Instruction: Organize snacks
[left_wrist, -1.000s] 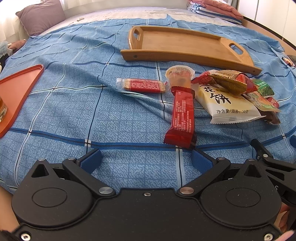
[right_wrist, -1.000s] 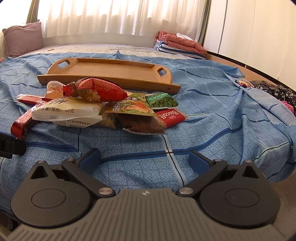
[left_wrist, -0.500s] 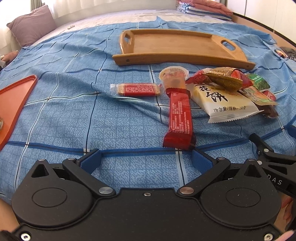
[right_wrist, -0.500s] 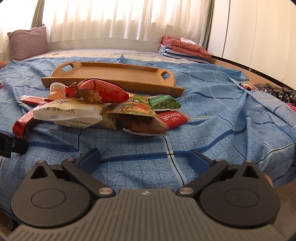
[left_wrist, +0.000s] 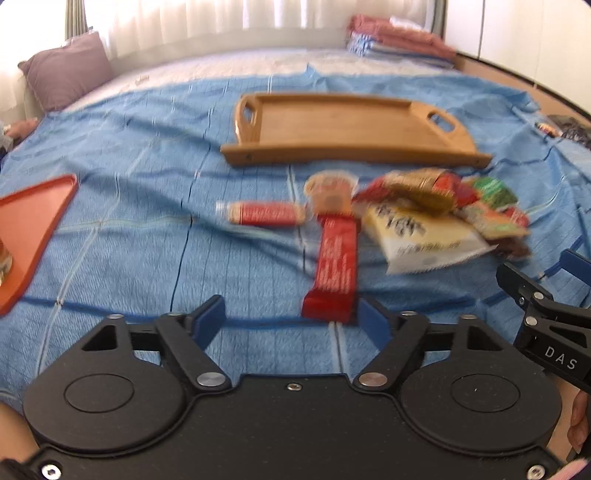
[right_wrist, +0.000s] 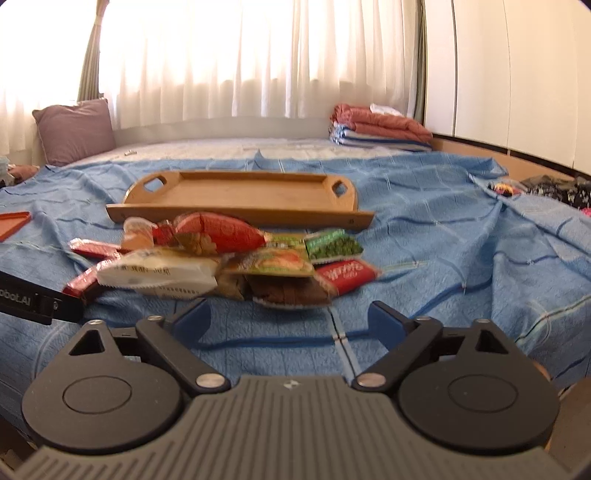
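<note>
A pile of snacks lies on the blue bedspread in front of an empty wooden tray (left_wrist: 343, 125). A long red bar (left_wrist: 336, 266) points toward my left gripper (left_wrist: 291, 321), which is open and empty just short of it. Beside it lie a small red packet (left_wrist: 264, 213), a jelly cup (left_wrist: 328, 190) and a white cracker bag (left_wrist: 421, 232). My right gripper (right_wrist: 288, 319) is open and empty, close in front of the white bag (right_wrist: 159, 275), a brown packet (right_wrist: 288, 291), a red Biscoff packet (right_wrist: 343, 275) and a green packet (right_wrist: 332, 245). The tray also shows in the right wrist view (right_wrist: 240, 195).
An orange tray (left_wrist: 29, 225) sits at the left edge of the bed. A purple pillow (right_wrist: 74, 129) and folded blankets (right_wrist: 380, 127) lie at the far side. Dark clothing (right_wrist: 554, 188) lies at the right. The right gripper's body (left_wrist: 546, 325) shows at the left view's right edge.
Both grippers have tilted upward and moved slightly toward the snacks; the views are blurred by motion. Both stay open and no snack has moved.
</note>
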